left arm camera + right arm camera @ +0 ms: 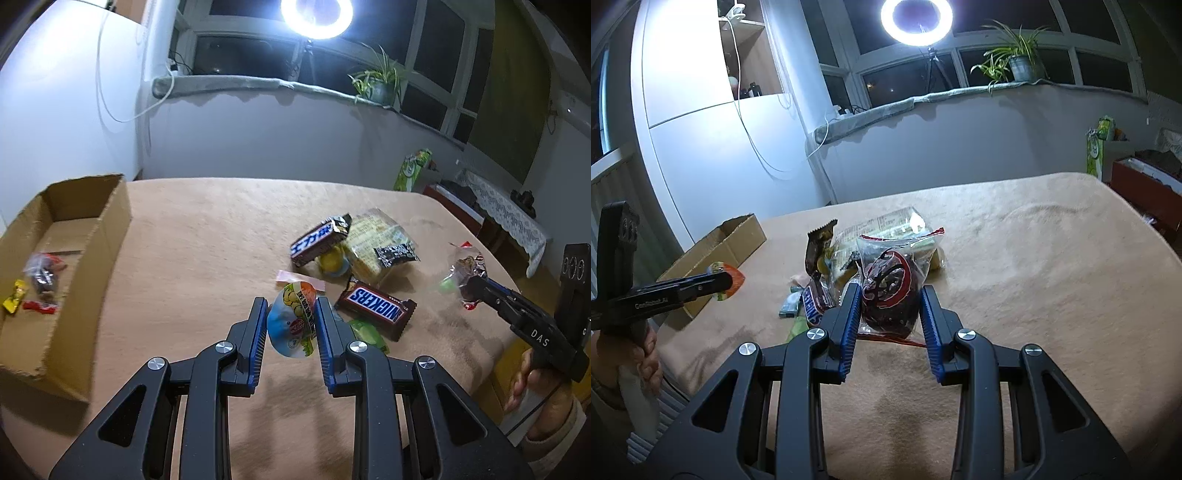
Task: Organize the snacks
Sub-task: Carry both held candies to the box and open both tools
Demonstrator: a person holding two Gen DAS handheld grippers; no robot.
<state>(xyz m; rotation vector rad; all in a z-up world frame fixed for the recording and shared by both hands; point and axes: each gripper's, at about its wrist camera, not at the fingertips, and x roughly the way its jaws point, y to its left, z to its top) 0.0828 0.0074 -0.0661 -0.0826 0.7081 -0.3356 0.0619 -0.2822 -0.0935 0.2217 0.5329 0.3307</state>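
Note:
My left gripper (290,308) is shut on a round jelly cup (291,325) with a blue, yellow and orange lid, held above the table. My right gripper (890,295) is shut on a clear packet of dark dried fruit (891,295) with a red and white label, also lifted. In the left wrist view that packet (466,271) hangs from the right gripper (472,286) at the right. In the right wrist view the jelly cup (729,280) shows at the left gripper's tip (726,278). A cardboard box (107,236) at the left holds several small wrapped snacks (40,277).
On the beige cloth (207,236) lie two Snickers bars (375,308) (319,240), a clear packet of yellow biscuits (376,243), a green packet (367,332) and a yellow cup (332,262). A hand (535,384) holds the right tool. A low cabinet (491,218) stands beyond the table.

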